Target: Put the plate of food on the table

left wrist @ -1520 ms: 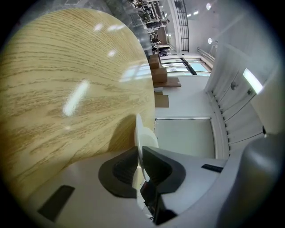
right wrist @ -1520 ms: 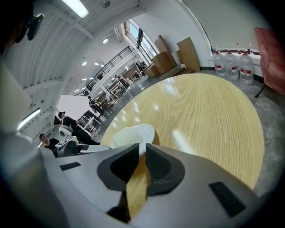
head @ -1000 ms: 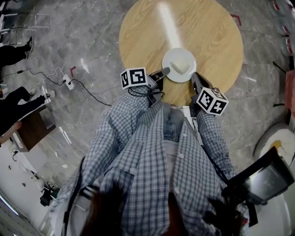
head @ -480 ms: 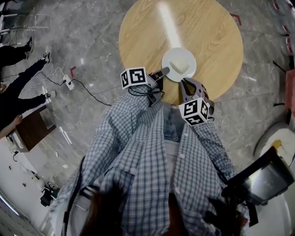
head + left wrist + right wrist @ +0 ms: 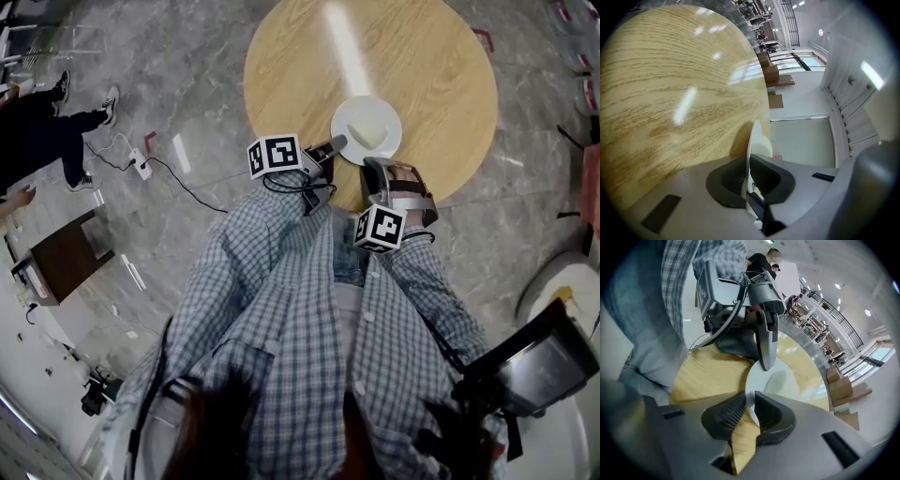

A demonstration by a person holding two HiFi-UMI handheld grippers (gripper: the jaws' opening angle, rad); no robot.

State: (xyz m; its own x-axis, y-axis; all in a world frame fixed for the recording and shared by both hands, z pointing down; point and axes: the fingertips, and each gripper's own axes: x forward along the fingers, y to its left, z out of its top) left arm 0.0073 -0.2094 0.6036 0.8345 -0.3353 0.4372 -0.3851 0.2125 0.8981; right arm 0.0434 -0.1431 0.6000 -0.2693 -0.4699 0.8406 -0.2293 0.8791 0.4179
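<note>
Plate (image 5: 349,112), white, round: being held at the near part of the round wooden table (image 5: 422,56); whether it is resting on the wood cannot be told. A pale lump of food (image 5: 372,134) is being carried on it.
Left gripper (image 5: 337,143): the plate's left rim is being pinched between its jaws.
Right gripper (image 5: 373,169): the plate's near rim is being pinched between its narrowly set jaws.
</note>
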